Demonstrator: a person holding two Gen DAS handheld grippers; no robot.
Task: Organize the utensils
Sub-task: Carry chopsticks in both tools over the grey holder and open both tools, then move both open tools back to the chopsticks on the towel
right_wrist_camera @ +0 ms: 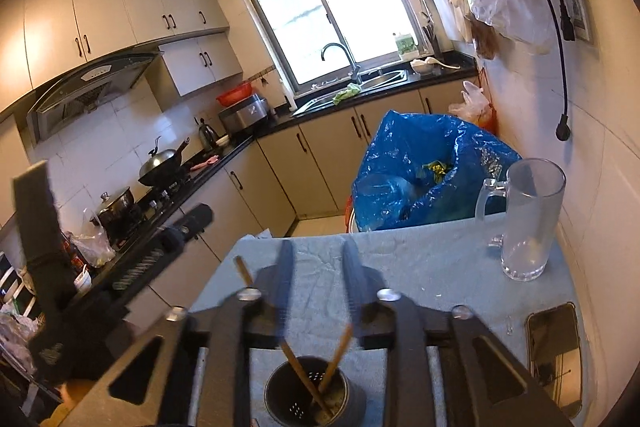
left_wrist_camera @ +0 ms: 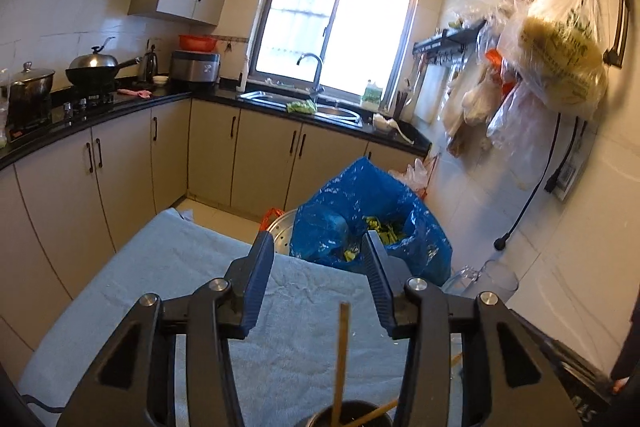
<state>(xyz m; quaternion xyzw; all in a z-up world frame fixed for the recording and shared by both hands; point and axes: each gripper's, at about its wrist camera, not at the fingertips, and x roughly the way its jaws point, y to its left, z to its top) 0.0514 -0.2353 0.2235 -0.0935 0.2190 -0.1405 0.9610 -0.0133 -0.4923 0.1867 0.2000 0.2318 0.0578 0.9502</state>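
Note:
A dark perforated utensil holder (right_wrist_camera: 312, 395) stands on the towel-covered table (right_wrist_camera: 420, 267), right under my right gripper (right_wrist_camera: 319, 253). Two wooden chopsticks (right_wrist_camera: 338, 351) lean in it, crossing. The right gripper's jaws are open with nothing between the pads, and it hangs above the chopstick tops. In the left wrist view the holder's rim (left_wrist_camera: 348, 413) peeks in at the bottom edge with one chopstick (left_wrist_camera: 343, 343) standing up from it. My left gripper (left_wrist_camera: 318, 239) is open and empty, its fingertips out over the table's far edge.
A clear glass mug (right_wrist_camera: 528, 223) stands at the table's far right, and a phone (right_wrist_camera: 554, 359) lies near the right edge. A blue-bagged bin (right_wrist_camera: 420, 171) sits just past the table. The other hand's black tool (right_wrist_camera: 40, 247) fills the left side. Kitchen counters run behind.

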